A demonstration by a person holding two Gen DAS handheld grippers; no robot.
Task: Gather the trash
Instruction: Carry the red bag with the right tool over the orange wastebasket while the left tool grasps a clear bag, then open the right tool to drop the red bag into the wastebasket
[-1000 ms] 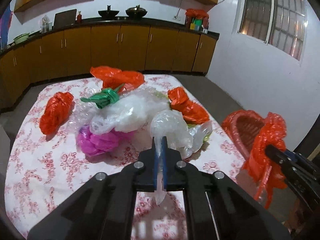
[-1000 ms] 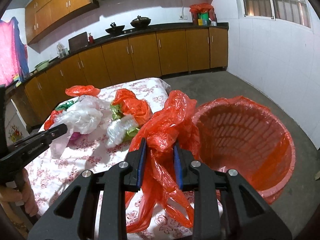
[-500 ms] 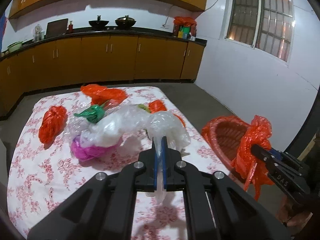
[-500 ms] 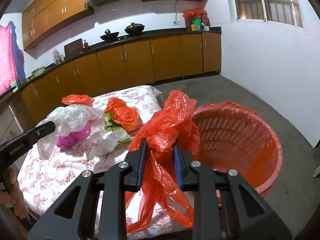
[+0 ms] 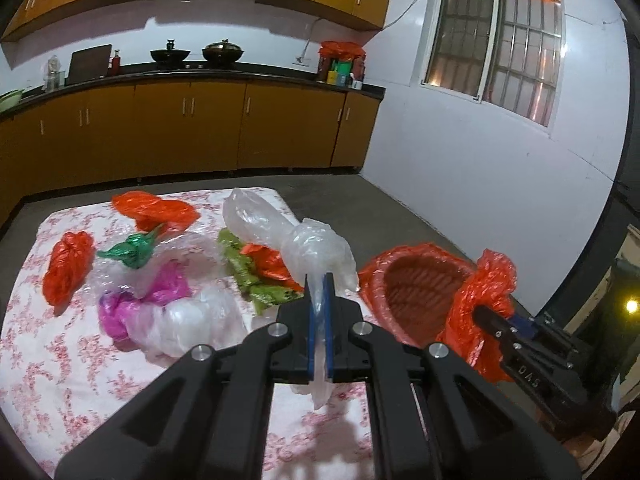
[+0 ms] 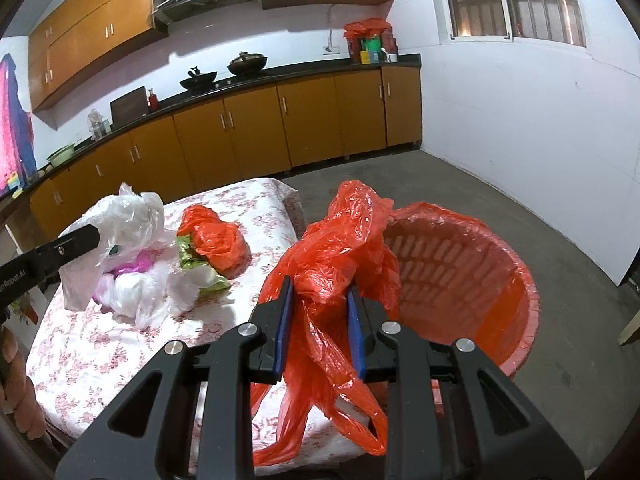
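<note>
Two bags are held off the surface [image 5: 48,360]: a clear plastic bag [image 5: 316,252] is pinched between the nearly closed fingers of the left gripper [image 5: 319,320], near the surface's right edge; a red plastic bag [image 6: 340,248] is clamped by the right gripper [image 6: 320,332], fingers partly apart, just beside the red basket [image 6: 500,280]. More bags [image 5: 160,292] are piled mid-surface.

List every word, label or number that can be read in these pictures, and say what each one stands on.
"DAS": on the black finger of the right gripper, left wrist view; it holds the red bag.
"nRobot.AI": on the black finger of the left gripper, right wrist view, cut off at the frame edge; it holds the clear bag.
Containers on the counter: too small to read.
Nothing else legible.
</note>
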